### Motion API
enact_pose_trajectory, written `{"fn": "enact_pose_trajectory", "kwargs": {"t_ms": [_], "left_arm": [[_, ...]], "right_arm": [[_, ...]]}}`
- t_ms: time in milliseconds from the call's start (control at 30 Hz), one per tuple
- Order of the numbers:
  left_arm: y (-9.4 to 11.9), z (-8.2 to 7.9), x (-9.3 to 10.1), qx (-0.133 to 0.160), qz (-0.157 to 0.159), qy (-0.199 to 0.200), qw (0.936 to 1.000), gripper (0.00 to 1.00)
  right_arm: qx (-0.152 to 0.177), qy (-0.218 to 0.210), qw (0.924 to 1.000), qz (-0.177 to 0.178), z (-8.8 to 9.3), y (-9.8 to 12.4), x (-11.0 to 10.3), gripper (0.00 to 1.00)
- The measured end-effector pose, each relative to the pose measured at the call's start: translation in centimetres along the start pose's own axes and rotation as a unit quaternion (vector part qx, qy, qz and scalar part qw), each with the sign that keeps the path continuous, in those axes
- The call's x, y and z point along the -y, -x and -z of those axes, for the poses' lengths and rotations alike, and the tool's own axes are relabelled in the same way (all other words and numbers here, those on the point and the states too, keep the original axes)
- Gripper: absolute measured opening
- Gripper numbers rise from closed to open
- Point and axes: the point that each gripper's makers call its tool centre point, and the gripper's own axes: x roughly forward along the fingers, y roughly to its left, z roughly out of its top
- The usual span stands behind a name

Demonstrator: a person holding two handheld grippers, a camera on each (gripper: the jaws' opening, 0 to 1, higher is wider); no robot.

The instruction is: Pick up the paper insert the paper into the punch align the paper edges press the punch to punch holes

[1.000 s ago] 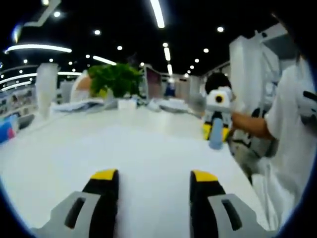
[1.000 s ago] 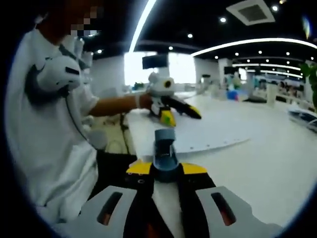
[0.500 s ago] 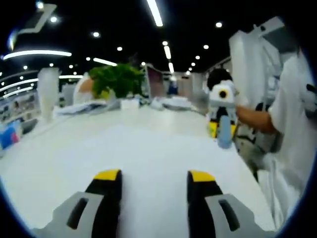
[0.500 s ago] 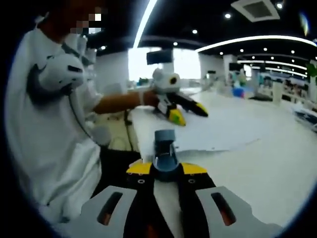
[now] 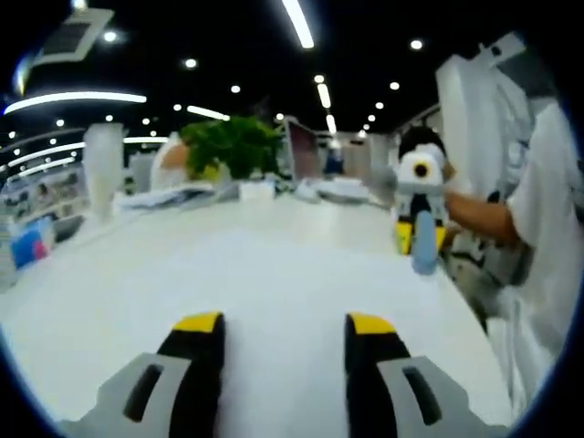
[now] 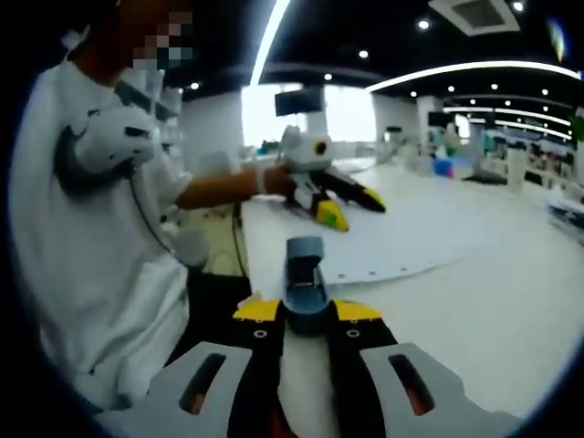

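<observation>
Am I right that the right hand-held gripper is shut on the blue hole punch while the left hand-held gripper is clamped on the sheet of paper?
Not quite. The right hand-held gripper is shut on the blue hole punch, but the left hand-held gripper is open, holding nothing. The left gripper view shows its jaws apart over the white table. The sheet of paper lies flat on the table in the right gripper view.

Location: a large open-plan office or showroom hall. Evidence: a dark ceiling (image 5: 228, 36) fitted with recessed spotlights and long linear and curved light strips (image 6: 474, 71); a long white table (image 5: 274, 274) extending ahead of the tongs; a potted green plant (image 5: 233, 146) and stacked papers at its far end; further white tables beyond.
</observation>
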Motion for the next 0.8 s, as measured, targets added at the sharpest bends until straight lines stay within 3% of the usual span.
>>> {"fn": "enact_pose_trajectory", "kwargs": {"t_ms": [333, 500, 667, 733, 800], "left_arm": [[0.1, 0.0, -0.2, 0.001, -0.004, 0.001, 1.0000, 0.54], [0.2, -0.3, -0.3, 0.006, -0.004, -0.006, 1.0000, 0.65], [0.6, -1.9, -0.6, 0.041, 0.003, 0.006, 0.9991, 0.70], [1.0, -2.6, -0.8, 0.056, 0.004, 0.018, 0.9982, 0.70], [1.4, -3.5, -0.5, 0.063, 0.006, 0.002, 0.9980, 0.69]], "right_arm": [[-0.001, -0.001, 1.0000, -0.007, 0.1, 0.0, 0.4, 0.24], [0.002, -0.010, 0.9999, 0.006, 0.0, 0.0, 0.6, 0.33], [0.002, -0.013, 0.9995, 0.027, -0.4, 0.8, 0.4, 0.35], [0.012, -0.012, 0.9987, 0.049, -1.0, 1.6, 0.4, 0.35], [0.017, -0.013, 0.9972, 0.072, -1.5, 2.4, 0.6, 0.35]]}}
